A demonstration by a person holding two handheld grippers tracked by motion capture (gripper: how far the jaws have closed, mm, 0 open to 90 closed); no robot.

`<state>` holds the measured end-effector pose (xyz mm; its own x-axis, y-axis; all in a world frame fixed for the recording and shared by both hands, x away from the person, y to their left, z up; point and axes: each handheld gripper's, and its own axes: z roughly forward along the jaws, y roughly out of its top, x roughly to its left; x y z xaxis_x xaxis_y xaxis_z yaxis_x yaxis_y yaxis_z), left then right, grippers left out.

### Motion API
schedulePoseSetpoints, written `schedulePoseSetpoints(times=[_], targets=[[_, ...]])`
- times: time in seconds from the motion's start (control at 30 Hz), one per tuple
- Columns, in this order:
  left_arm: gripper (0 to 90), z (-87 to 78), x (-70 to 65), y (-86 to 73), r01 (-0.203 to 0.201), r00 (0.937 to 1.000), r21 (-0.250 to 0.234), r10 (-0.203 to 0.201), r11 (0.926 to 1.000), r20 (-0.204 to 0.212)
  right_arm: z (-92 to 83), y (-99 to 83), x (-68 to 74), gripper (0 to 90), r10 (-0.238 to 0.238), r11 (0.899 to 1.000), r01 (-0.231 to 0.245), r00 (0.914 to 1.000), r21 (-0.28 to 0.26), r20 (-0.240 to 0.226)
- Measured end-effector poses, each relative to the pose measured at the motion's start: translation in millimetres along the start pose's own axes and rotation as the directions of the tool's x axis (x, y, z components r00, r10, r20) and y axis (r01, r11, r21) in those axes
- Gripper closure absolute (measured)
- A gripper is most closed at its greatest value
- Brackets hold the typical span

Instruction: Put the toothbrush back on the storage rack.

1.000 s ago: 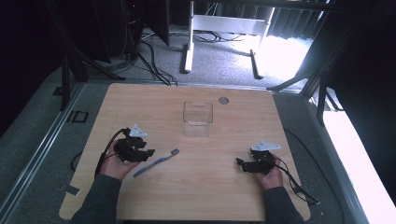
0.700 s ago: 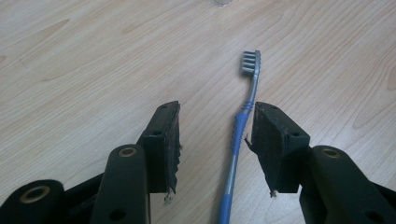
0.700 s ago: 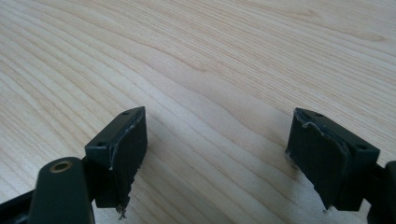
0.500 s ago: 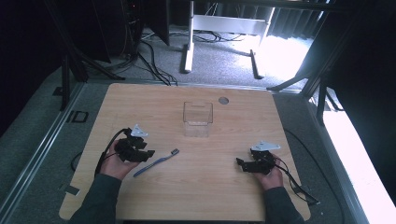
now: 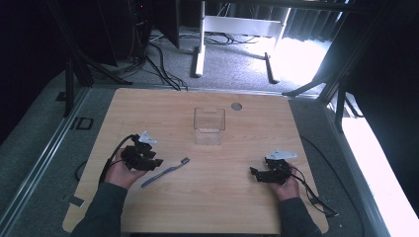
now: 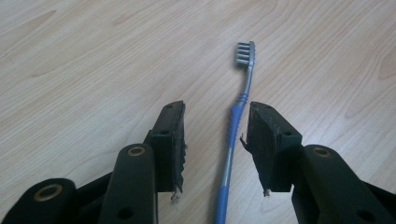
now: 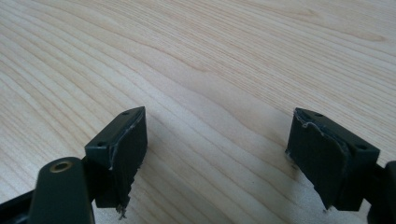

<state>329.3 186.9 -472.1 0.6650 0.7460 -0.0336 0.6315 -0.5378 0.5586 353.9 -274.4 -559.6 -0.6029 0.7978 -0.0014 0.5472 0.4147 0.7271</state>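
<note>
Blue toothbrush: laid flat on the wooden table, near and left of the clear plastic box, nothing between them. Left gripper: jaws just closing, handle straddled, apparently not yet pinched. Right gripper: spread wide, empty, well right of the box.

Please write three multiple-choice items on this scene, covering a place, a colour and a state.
1. Where does the toothbrush lie?
A. inside the clear box
B. flat on the table, between the left gripper's jaws
C. beside the right gripper

2. What colour is its handle?
A. blue
B. red
C. yellow

3. How does the right gripper stand?
A. shut on the toothbrush
B. shut on nothing
C. open, with bare table between its jaws

Answers: B, the left gripper straddles the handle, its pads apart from it; A, the handle is blue below grey bristles; C, wood grain shows between the wide jaws.
</note>
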Motion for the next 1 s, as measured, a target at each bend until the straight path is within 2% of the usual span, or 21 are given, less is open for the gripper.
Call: schedulePoseSetpoints(times=[0.5,0.67,1.0], targets=[[63.4,5.5,-4.4,5.7,-0.043,0.9987,0.066,0.042,0.9969,0.028,0.0,0.0,-0.1,19.6,-0.001,1.000,0.001,1.0000,0.000,0.000],[65.4,8.1,-6.5,7.8,-0.046,0.9985,0.078,0.043,0.9959,0.035,0.0,0.0,-0.1,19.6,-0.002,1.000,0.002,1.0000,0.000,0.000],[65.2,12.5,-9.6,13.3,-0.070,0.9972,0.124,0.066,0.9898,0.036,0.2,0.2,-0.1,19.6,-0.002,1.000,0.002,1.0000,0.000,0.000]])
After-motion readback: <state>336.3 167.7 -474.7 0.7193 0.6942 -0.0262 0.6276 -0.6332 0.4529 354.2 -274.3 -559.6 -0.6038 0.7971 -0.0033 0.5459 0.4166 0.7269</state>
